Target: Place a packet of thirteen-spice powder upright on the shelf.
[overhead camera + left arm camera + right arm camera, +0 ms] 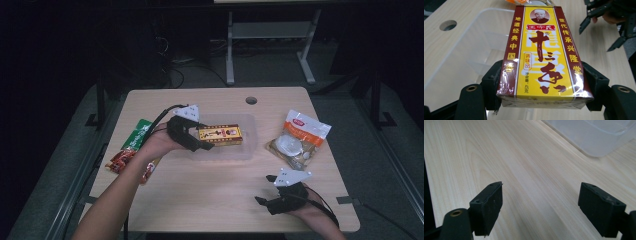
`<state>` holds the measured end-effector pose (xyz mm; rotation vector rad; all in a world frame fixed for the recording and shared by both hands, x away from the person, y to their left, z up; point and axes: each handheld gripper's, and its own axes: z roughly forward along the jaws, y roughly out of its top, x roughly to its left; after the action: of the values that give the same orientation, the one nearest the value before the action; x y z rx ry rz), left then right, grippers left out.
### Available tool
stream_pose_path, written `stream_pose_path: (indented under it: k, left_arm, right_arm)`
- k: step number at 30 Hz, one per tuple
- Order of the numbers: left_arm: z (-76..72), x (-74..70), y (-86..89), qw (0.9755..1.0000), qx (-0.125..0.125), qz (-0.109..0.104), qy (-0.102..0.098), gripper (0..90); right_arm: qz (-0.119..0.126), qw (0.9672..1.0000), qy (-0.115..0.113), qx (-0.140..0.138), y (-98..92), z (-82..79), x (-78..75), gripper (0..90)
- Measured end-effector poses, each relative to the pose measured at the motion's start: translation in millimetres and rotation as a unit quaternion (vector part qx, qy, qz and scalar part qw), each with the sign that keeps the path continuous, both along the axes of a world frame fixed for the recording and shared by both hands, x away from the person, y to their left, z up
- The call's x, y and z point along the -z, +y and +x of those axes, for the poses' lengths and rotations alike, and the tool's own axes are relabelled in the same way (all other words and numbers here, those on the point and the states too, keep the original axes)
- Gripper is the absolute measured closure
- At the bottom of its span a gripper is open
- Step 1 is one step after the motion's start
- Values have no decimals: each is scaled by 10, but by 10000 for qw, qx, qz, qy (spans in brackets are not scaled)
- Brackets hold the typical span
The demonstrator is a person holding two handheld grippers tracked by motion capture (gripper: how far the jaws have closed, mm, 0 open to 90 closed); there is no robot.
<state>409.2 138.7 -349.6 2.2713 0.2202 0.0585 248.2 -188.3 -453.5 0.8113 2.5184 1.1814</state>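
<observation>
The left hand-held gripper (pixel 207 142) has its jaws clamped on the near end of a yellow and maroon seasoning box (pixel 220 135), one pad pressed on each long side, as the left gripper view makes plain (pixel 541 60). The box hangs level above the clear plastic bin (pixel 250 150) in the middle of the table (pixel 200 195); whether it touches the bin's floor I cannot tell from here. This looks like the carrying step, with the box being brought into the bin.

The right hand-held gripper (pixel 265 192) rests near the table's front edge, well apart from the bin, its jaws spread wide with nothing between them (pixel 541 202).

An orange and white pouch (pixel 300 139) lies to the right of the bin, and green and red packets (pixel 131 150) lie to the left under the person's forearm.

The next move, as I judge it, calls for lowering the box squarely inside the bin's walls, then parting the jaws only once it sits flat, so it does not tip onto the rim.
</observation>
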Motion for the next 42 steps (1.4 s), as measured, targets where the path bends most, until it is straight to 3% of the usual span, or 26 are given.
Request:
stream_pose_path:
  k: [10, 18, 25, 42]
  left_arm:
    - [297, -142, -190, 9996, 135, 253, -53, 314]
    - [461, -57, -355, 9990, 184, 401, 43, 314]
    - [527, 113, -487, 9974, 257, 661, 110, 313]
    - [562, 249, -608, 9959, 259, 860, 51, 311]
  right_arm:
    - [48, 10000, -20, 46, -33, 4, -18, 191]
    - [113, 9999, -18, 66, -48, 12, -24, 192]
    - [102, 9999, -51, 60, -61, 16, -32, 191]
    - [122, 9999, -69, 59, -77, 26, -33, 191]
